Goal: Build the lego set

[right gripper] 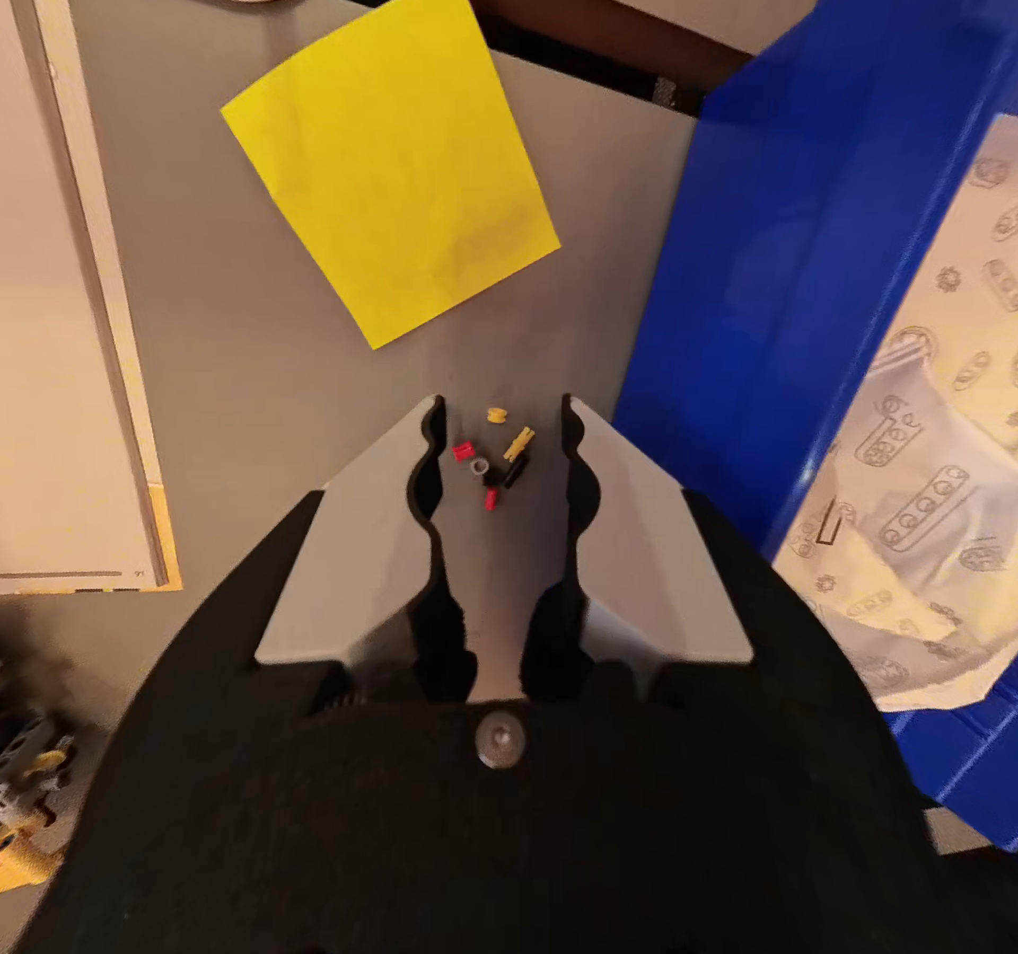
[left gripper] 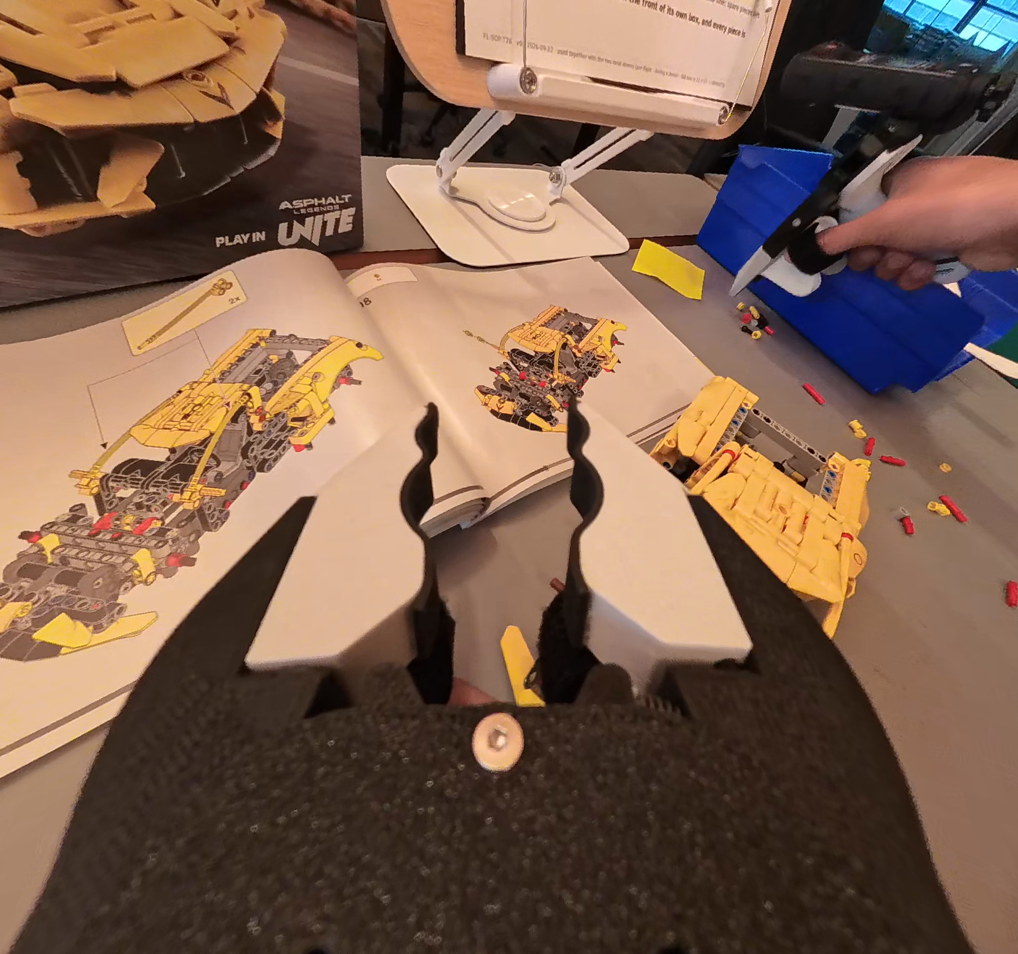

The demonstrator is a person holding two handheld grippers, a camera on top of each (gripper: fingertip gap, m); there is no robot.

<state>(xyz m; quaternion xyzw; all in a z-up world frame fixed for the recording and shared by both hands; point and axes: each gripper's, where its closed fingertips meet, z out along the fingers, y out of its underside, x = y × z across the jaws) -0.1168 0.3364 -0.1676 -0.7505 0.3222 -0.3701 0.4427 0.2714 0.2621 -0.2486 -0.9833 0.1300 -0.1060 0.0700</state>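
Left gripper [left gripper: 501, 415]: your jaws stand apart with nothing between them, poised over the lower edge of the open instruction booklet [left gripper: 275, 404] in the centre of the left wrist view.
Right gripper [right gripper: 501, 404]: your jaws are spread and empty, framing a small cluster of loose pins [right gripper: 496, 459] — red, yellow, black and one grey ring — on the grey table [right gripper: 220, 377].
Lego model [left gripper: 771, 509]: the partly built yellow car lies at centre right of the left wrist view, just beside the booklet's right page.
Scattered pieces [left gripper: 892, 459]: red and yellow bits dot the table right of the model.
Blue bin [right gripper: 771, 267]: fills the right side of the right wrist view — a printed bag [right gripper: 909, 487] lies in it.
Yellow note [right gripper: 385, 156]: flat on the table, upper centre.
Set box [left gripper: 165, 101]: upper left of the left wrist view.
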